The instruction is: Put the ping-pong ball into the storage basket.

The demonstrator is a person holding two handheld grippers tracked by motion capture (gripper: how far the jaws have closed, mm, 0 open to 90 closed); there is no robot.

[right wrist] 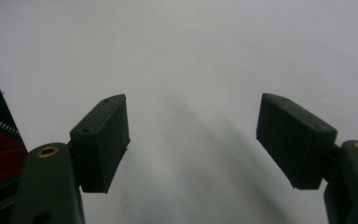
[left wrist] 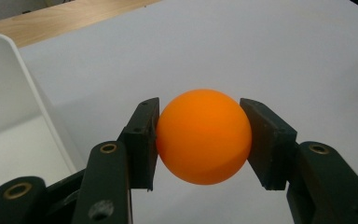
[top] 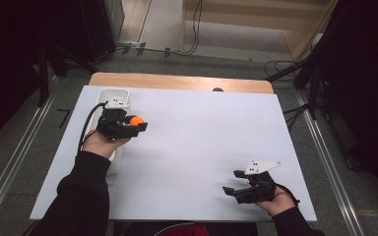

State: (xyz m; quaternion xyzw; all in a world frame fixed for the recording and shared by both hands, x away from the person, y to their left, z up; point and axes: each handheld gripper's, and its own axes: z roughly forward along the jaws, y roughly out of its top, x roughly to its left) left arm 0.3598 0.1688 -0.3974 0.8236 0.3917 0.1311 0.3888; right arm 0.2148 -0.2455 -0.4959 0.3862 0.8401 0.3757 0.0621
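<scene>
An orange ball (top: 136, 120) (left wrist: 204, 136) is clamped between the two black jaws of my left gripper (top: 139, 123) (left wrist: 200, 140), held just above the white table surface at the left, beside a white tray (top: 114, 93) (left wrist: 9, 79). My right gripper (top: 232, 182) (right wrist: 193, 140) rests low near the table's front right edge, its jaws spread wide apart with nothing between them, pointing left across the bare white surface.
The white board (top: 202, 137) covers a wooden table (top: 177, 81) whose far edge shows. The long white tray lies along the board's left side. Cables and dark stands lie on the floor beyond the table.
</scene>
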